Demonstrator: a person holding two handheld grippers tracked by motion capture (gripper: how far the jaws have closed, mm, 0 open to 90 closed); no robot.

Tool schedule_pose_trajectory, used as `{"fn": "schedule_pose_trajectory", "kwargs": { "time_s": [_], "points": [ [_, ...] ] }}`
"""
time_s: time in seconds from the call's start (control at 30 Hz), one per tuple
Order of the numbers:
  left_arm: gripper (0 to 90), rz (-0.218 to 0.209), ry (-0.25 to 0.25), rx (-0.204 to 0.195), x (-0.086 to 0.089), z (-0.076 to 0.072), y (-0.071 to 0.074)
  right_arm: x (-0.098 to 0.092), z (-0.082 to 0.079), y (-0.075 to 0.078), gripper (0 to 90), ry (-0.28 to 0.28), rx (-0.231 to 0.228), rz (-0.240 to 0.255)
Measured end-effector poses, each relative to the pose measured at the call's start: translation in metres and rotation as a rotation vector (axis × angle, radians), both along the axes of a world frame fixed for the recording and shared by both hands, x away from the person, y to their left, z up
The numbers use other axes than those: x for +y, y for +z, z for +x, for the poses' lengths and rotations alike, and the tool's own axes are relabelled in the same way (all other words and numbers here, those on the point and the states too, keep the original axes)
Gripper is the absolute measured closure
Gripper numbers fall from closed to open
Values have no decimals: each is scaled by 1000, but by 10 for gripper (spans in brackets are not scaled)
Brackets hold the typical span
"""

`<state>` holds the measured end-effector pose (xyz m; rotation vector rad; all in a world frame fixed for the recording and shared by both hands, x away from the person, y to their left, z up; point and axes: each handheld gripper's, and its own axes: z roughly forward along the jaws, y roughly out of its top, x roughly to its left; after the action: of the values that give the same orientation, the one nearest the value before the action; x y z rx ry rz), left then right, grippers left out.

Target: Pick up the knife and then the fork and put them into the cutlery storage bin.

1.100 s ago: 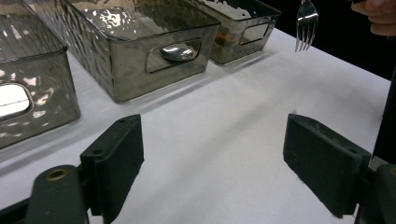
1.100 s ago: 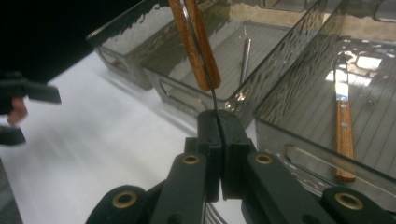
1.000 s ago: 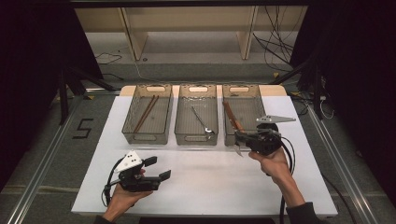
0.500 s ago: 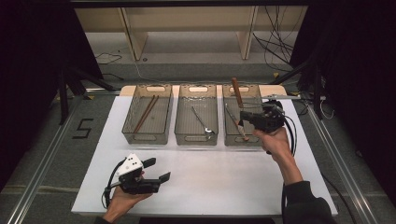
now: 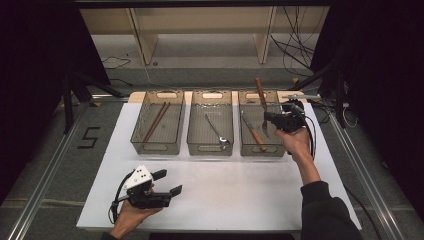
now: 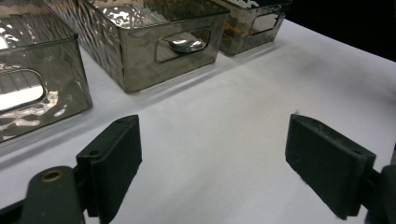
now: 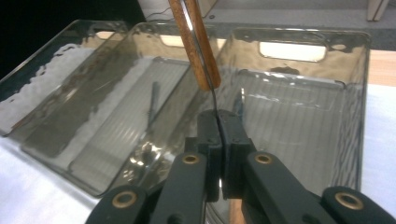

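We pinch the knife (image 7: 196,42) by its thin blade w/ the right claw (image 7: 218,122), jaws shut tight on it. Wood handle's top-heavy, steel's slick, so it may swivel; grip nearer the handle is safer. Left claw (image 6: 212,158) gapes wide, holding nothing.

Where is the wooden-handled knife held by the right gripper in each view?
High view: knife upright at upper right, over the right bin.
Right gripper view: its handle at top centre, blade between the shut jaws.
Left gripper view: not in it.
Shared landmark: the right bin.
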<state>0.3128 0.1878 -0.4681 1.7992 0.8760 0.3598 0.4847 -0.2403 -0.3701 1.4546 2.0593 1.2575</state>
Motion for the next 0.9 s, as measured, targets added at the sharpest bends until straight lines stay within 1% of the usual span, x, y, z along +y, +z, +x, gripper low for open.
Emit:
{"fn": "schedule_pose_trajectory", "kwargs": {
  "time_s": [0.07, 0.13, 0.17, 0.4, 0.9],
  "points": [
    [178, -2, 0, 0, 0, 0, 0, -2, 4, -3, 892, -14, 10, -4],
    [172, -2, 0, 2, 0, 0, -1, -3, 8, -6, 891, -29, 21, -21],
    [170, -3, 0, -1, 0, 0, -1, -3, 8, -7, 891, -30, 23, -23],
    [163, -8, -2, -18, 0, -1, 0, -2, 13, -13, 891, -47, 42, -77],
    [162, -2, -9, -19, -1, -1, -1, -3, 20, -28, 889, -83, 123, -116]
  ]
}}
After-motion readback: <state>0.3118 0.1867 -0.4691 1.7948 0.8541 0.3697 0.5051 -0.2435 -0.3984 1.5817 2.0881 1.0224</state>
